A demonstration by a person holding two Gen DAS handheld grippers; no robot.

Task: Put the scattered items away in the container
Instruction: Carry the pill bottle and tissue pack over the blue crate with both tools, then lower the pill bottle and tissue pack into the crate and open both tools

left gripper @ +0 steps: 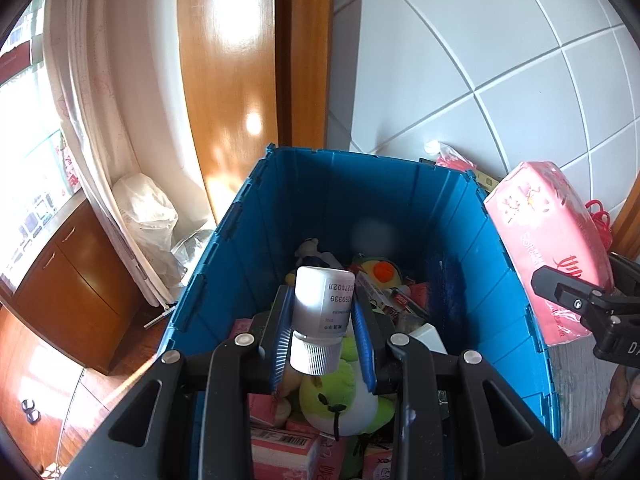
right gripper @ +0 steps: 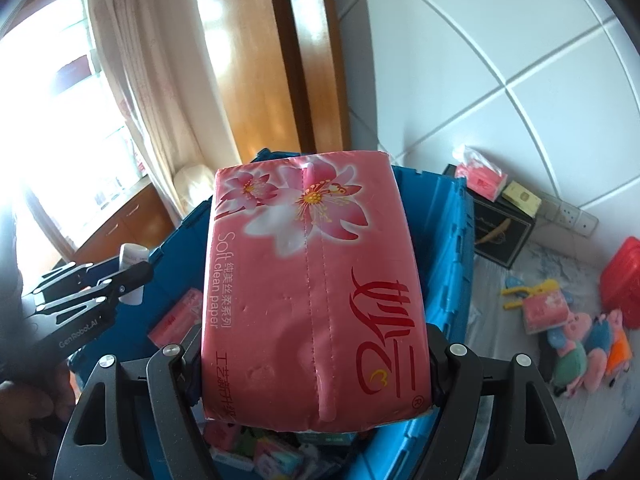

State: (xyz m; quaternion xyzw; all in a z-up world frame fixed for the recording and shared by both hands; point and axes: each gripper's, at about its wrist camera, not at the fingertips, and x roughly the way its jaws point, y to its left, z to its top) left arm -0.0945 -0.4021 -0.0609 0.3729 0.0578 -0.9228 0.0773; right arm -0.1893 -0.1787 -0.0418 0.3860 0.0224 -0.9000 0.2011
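A large pink flower-printed plastic pack of tissue paper (right gripper: 312,288) fills the right wrist view, hiding most of the blue plastic crate (right gripper: 448,240) and both fingers gripping its sides. In the left wrist view, the printed label on a small white ribbed-cap bottle (left gripper: 320,312) is partly legible, and the jumble deep in the crate stays indistinct.

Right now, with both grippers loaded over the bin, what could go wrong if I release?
1. The white bottle hangs cap-down in the left gripper; it may bounce off the green plush.
2. The pink tissue pack in the right gripper sits near the blue bin wall; it could catch the rim.
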